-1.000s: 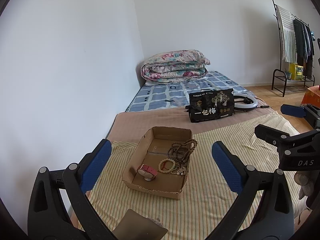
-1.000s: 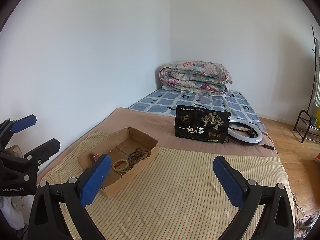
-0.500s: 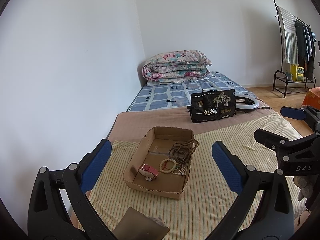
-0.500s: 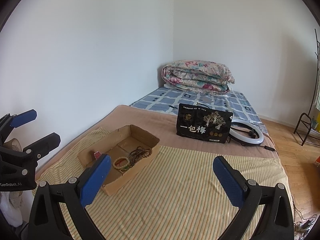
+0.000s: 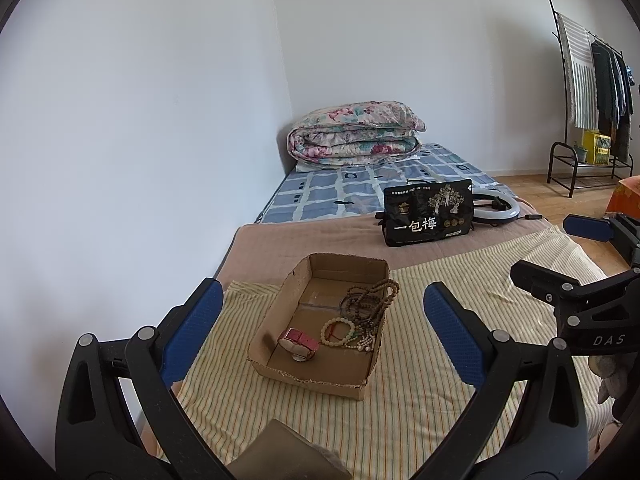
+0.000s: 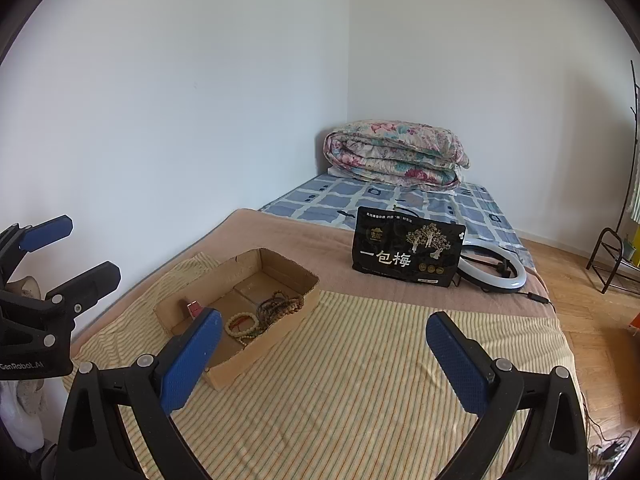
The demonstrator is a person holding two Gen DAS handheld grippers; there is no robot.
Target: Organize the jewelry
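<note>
An open cardboard box (image 5: 340, 270) sits on a striped cloth on the bed; it also shows in the right wrist view (image 6: 298, 270). In it lie dark brown bead strings (image 5: 370, 300), a pale bead bracelet (image 5: 340, 330) and a pink watch (image 5: 298, 342). My left gripper (image 5: 322, 334) is open and empty, above and short of the box. My right gripper (image 6: 322, 354) is open and empty, over the cloth to the right of the box. Each gripper shows in the other's view: the right one (image 5: 568, 252) and the left one (image 6: 72, 252).
A black bag with white characters (image 5: 428, 212) stands behind the box, with a ring light (image 5: 496, 210) beside it. A folded floral quilt (image 5: 354, 134) lies at the bed's head. A clothes rack (image 5: 588, 92) stands at the far right. A wall runs along the bed's left side.
Both views have shifted slightly: the box and bag sit a little further in. Both grippers stay open and empty.
</note>
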